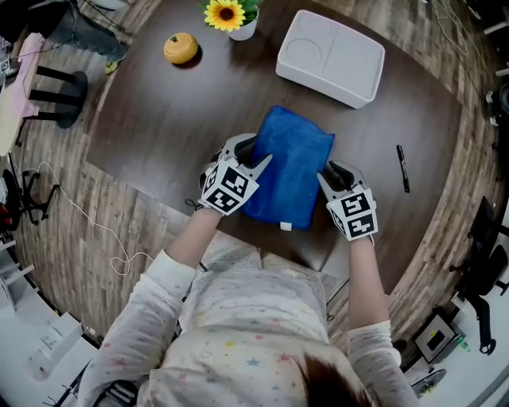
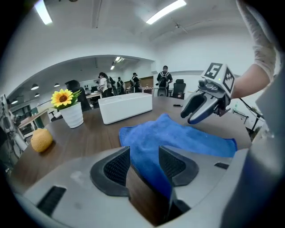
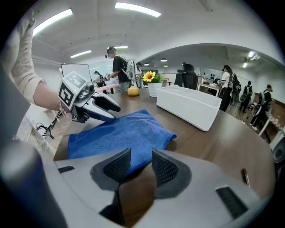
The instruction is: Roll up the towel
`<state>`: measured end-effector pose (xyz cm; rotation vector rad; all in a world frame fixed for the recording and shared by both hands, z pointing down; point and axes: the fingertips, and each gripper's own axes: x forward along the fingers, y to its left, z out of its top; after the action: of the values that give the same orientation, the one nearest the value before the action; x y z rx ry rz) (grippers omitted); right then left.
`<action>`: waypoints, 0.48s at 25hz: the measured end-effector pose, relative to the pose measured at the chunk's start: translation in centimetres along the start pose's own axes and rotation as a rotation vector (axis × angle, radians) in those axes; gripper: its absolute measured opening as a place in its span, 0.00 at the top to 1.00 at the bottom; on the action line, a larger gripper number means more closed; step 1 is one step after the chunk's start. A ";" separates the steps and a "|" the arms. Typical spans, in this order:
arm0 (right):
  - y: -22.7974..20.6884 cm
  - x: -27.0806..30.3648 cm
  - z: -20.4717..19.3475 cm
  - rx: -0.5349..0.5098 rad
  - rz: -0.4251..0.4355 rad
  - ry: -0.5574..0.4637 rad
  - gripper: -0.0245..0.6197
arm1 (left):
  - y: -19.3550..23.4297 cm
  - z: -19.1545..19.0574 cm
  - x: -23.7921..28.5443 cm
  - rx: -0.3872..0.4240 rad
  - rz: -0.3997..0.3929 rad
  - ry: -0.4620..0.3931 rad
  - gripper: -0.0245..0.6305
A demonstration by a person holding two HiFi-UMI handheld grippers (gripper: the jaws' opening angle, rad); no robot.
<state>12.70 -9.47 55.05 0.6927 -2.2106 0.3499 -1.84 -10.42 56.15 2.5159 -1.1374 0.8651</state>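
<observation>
sitting at the far side of the dark table [image 1: 159, 119], a white tray [image 1: 330, 56] has a round recess and a rectangular one, both showing bare white. a small white pot [image 1: 242, 30] beside it holds a sunflower [image 1: 225, 13], and an orange fruit [image 1: 180, 48] lies near the pot.

the blue towel [image 1: 290, 167] lies flat and folded on the table between the two grippers. the left gripper [image 1: 253, 155] is at its left edge, jaws apart, with towel edge lying loose in the gap. the right gripper [image 1: 334, 176] is at the right edge, jaws also apart, the towel just at their tips.

only the head view shows the tray's compartments and a white tag [image 1: 285, 226] on the towel's near edge. the gripper views show just the tray's side wall, plus people standing in the room beyond.
</observation>
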 end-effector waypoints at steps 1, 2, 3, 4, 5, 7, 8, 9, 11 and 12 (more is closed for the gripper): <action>0.9 -0.5 -0.3 0.010 0.006 -0.002 0.73 | -0.5 -0.4 -0.9 0.011 -0.020 -0.004 0.67; 2.0 -0.9 -0.6 0.020 0.013 -0.004 0.73 | -1.1 -0.9 -1.8 0.019 -0.037 -0.005 0.67; 3.2 -1.3 -0.9 0.031 0.020 -0.004 0.73 | -1.6 -1.5 -2.7 0.024 -0.052 -0.006 0.67; 4.3 -1.6 -1.2 0.043 0.023 -0.003 0.74 | -2.1 -2.1 -3.7 0.026 -0.066 -0.005 0.67; 5.4 -1.9 -1.6 0.053 0.022 0.000 0.74 | -2.7 -2.7 -4.5 0.029 -0.081 -0.004 0.67; 7.3 -2.4 -2.6 0.075 0.017 0.010 0.74 | -4.1 -3.8 -5.9 0.038 -0.125 -0.002 0.67; 8.1 -2.7 -3.2 0.087 0.014 0.015 0.74 | -5.1 -4.3 -6.5 0.050 -0.153 -0.001 0.67; 8.9 -2.9 -3.7 0.098 0.010 0.017 0.75 | -6.1 -4.8 -7.0 0.066 -0.185 0.000 0.69; 10.3 -3.3 -4.5 0.110 0.005 0.018 0.76 | -8.4 -5.9 -7.7 0.097 -0.264 0.003 0.74; 11.0 -3.3 -4.9 0.107 0.002 0.024 0.77 | -9.6 -6.5 -8.0 0.109 -0.312 0.006 0.77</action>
<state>11.07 2.90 55.49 0.7400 -2.1827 0.4784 -1.55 3.66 56.60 2.6765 -0.6836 0.8672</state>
